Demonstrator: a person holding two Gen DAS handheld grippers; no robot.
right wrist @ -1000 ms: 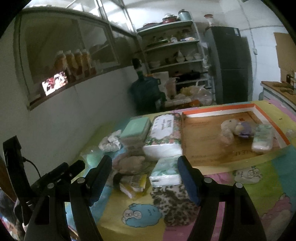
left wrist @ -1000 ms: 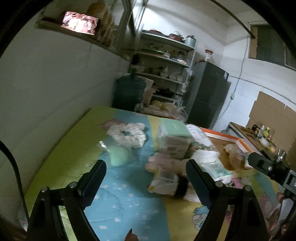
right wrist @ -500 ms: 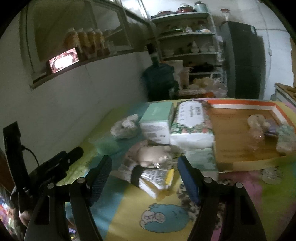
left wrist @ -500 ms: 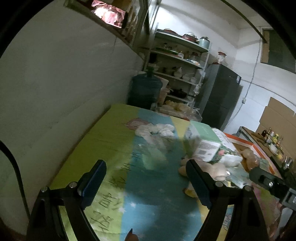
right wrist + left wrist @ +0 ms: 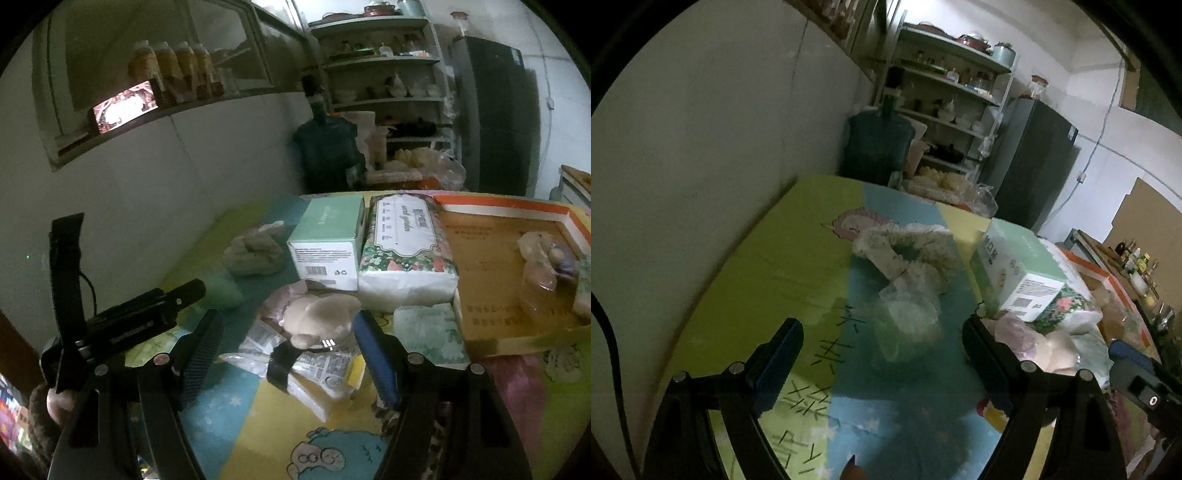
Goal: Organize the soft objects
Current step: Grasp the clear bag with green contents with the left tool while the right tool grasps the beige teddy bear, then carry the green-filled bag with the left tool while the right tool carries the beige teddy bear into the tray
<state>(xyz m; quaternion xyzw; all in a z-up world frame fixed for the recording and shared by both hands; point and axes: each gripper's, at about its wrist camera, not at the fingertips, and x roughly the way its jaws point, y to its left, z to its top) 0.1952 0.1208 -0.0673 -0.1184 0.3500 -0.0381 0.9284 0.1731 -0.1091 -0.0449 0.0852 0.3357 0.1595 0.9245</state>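
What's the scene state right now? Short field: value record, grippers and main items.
left gripper: open, holding nothing, aimed at the pale green pouch
right gripper: open, holding nothing, over the beige plush toy
white scrunchie: on the play mat, beyond the pouch
mint box: beside the floral tissue pack, touching
orange-rimmed tray: holds a bagged plush and a small pack
progress: most soft items lie outside the tray
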